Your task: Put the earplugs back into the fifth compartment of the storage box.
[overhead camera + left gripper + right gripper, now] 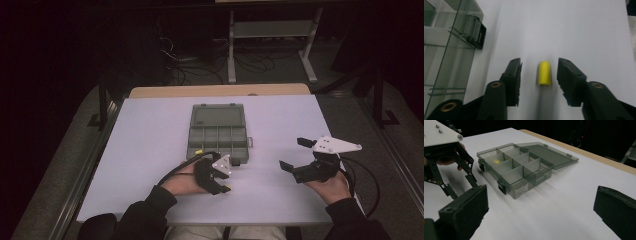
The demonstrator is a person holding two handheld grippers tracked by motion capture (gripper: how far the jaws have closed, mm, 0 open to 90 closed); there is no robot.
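Small yellow bullet-shaped foam plug (544, 73), probably an earplug, looks like the thing that matters here, so starting with that.

High view: a smoky grey see-through plastic organiser box (218, 129) sits mid-tabletop with its lid flipped back. The pale white tabletop (150, 135) is otherwise pretty bare. The left claw (224, 181) is parked just off the box's near edge, with a yellow speck right at its tips. The right claw (292, 154) hangs well off to the other side, jaws spread wide.

Left gripper view: here's the key bit. The plug lies flat on the tabletop right between the two black jaws, which stand apart with a gap on each side, not touching it. Its long axis runs along the jaws, rounded end pointing away from the hand. The box's latch corner sits just left of it. My guess is that closing squeezes it across its width.

Right gripper view: jaws wide apart, nothing between them. There's the box with its dividers, a yellowish blur in one compartment, can't tell what. The left hand is clearly the nearer one.
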